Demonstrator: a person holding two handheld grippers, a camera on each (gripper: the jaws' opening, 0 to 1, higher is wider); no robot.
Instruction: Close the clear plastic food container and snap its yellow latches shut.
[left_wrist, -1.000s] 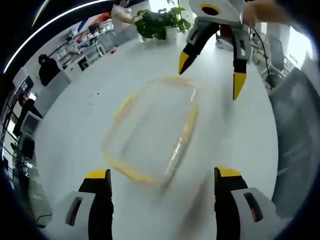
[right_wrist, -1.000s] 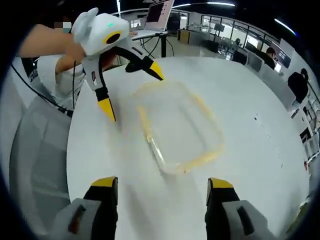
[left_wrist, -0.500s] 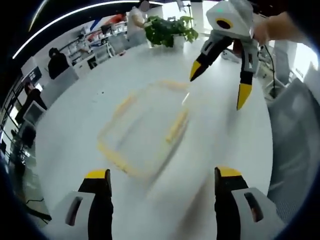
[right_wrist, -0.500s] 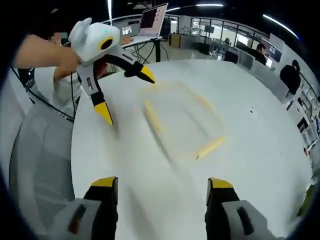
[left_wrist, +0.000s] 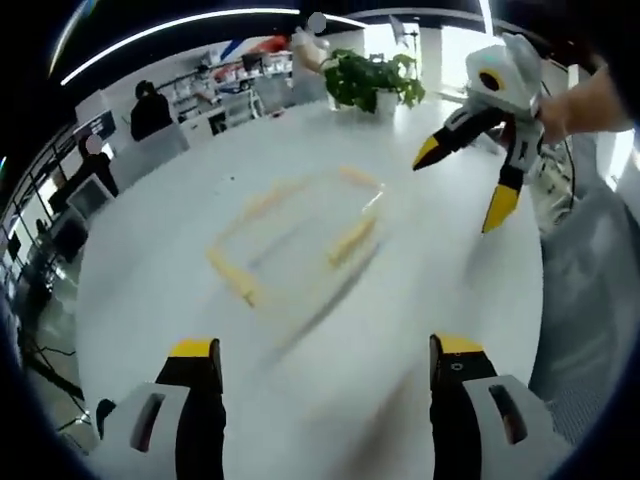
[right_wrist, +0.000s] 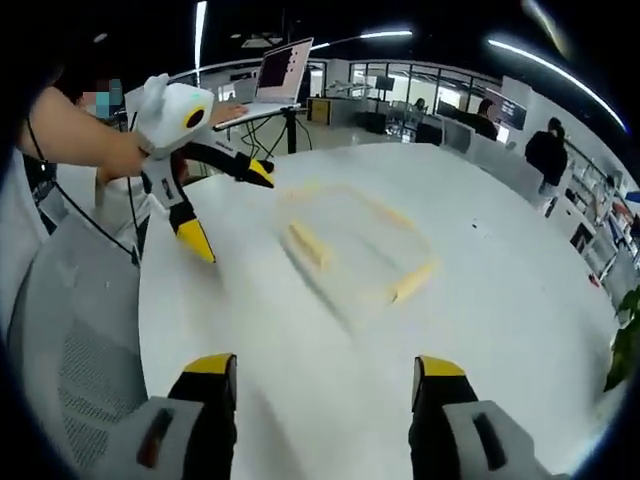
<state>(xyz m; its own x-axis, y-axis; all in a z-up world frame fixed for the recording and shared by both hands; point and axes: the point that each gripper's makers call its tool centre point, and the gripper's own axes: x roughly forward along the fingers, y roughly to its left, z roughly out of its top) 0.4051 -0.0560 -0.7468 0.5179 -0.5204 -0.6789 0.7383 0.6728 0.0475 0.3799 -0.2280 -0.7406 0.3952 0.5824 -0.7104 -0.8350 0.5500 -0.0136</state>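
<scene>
Lying blurred on the white table (left_wrist: 150, 290), the clear container (left_wrist: 300, 235) looks empty; both tongs (left_wrist: 325, 365) (right_wrist: 325, 385) gape wide, holding nothing.

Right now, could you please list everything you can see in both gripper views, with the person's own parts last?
Clear plastic food container: one, clear with yellow latches, blurred, mid-table between the two grippers; lid state cannot be told.
Table: one, white, round, under the container.
Potted plant: one, green, far table edge in the left gripper view.
Laptop: one, open, on a stand beyond the table in the right gripper view.
Chair: one, grey mesh, beside the table.
People in the background: several, dark clothes, at desks.
Left gripper: one, white with yellow-tipped jaws, open, above the table, touching nothing.
Right gripper: one, same colours, open, above the table.
</scene>
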